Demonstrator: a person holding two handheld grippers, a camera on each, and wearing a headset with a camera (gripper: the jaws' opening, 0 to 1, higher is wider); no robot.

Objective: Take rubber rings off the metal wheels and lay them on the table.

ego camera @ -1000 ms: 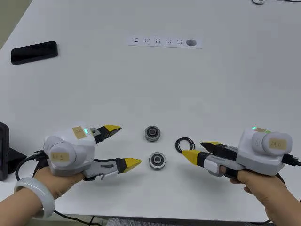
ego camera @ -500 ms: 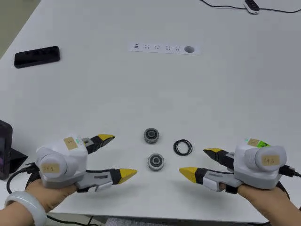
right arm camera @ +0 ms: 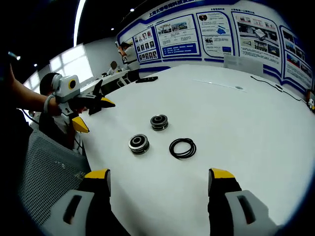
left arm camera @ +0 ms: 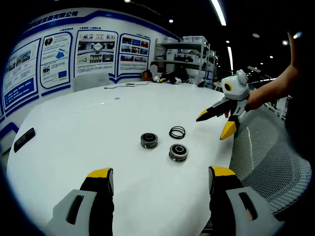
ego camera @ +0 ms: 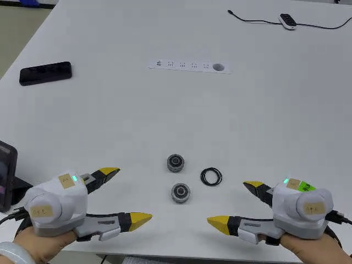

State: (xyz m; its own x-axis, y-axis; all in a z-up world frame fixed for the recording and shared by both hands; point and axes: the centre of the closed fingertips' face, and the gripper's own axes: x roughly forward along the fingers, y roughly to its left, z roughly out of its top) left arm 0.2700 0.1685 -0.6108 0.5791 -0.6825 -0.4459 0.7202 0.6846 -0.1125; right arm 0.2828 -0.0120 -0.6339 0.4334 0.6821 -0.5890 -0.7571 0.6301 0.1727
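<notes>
Where the rubber rings lie: the rubber rings (ego camera: 211,176) lie flat and loose on the white surface (ego camera: 165,110), just right of the wheels and touching neither. They look like two thin black loops overlapping, though the count is hard to make sure.
Metal wheels: two, both lying flat; the far wheel (ego camera: 175,163) and the near wheel (ego camera: 181,192) sit close together but apart. I cannot tell whether either carries a ring.
Left hand-held gripper: the left hand-held gripper (ego camera: 126,195) is at the near left, with its jaws spread wide and nothing between them, well apart from the wheels.
Right hand-held gripper: the right hand-held gripper (ego camera: 236,203) is at the near right, with its jaws also spread wide and empty, well apart from the rings.
Farther out: one white power strip (ego camera: 190,66) lies at the middle far, one black slab (ego camera: 45,73) at the far left, one cable (ego camera: 258,22) at the far right, and one dark device (ego camera: 5,173) at the left edge.
Change since a second ago: both hand-held grippers have drawn back towards the near edge. The right one's tips were just beside the rings with the jaws narrower, and now they stand wider and clear of them. Rings and wheels keep the same arrangement.
</notes>
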